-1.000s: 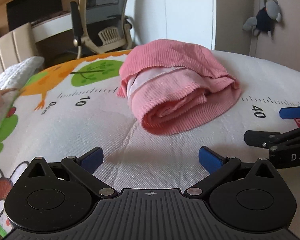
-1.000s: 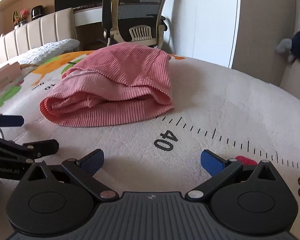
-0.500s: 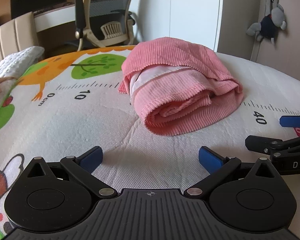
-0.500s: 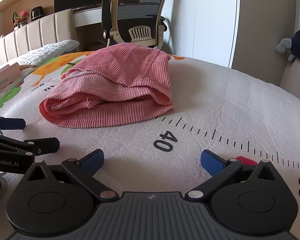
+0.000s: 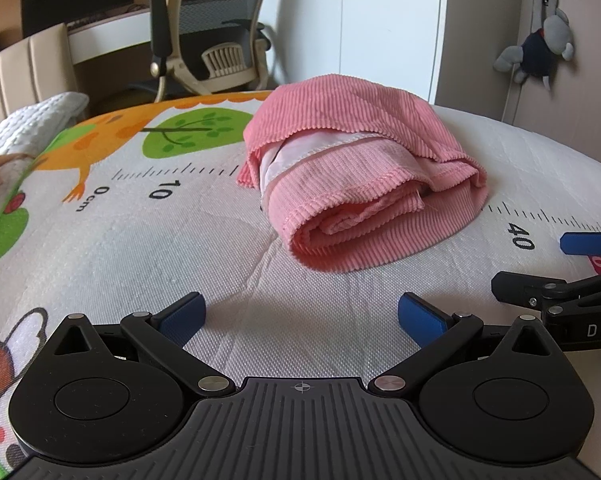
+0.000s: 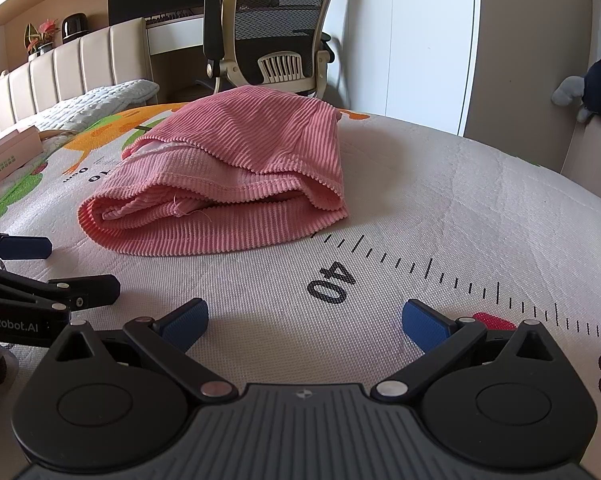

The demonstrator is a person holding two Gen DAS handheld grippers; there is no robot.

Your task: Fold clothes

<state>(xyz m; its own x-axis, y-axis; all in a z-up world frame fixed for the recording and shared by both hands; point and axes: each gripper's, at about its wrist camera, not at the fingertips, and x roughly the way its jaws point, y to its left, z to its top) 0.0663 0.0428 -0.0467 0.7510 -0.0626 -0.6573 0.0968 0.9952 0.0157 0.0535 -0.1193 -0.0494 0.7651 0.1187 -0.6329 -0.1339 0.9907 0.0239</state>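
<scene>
One big white play mat (image 5: pixel 100 248) with a printed ruler and cartoon animals covers the bed. On it, between the marks 10 and 40, lies a pink ribbed cloth (image 5: pixel 364 184), folded into a thick bundle (its pale inside peeks out). Behind the bed stands a beige mesh office chair (image 6: pixel 272 28). A small grey stuffed toy in a dark shirt (image 5: pixel 540 48) hangs on the wall. The left gripper (image 5: pixel 300 316) and the right gripper (image 6: pixel 304 320) hover near the bundle, blue pads spread wide, holding nothing.
</scene>
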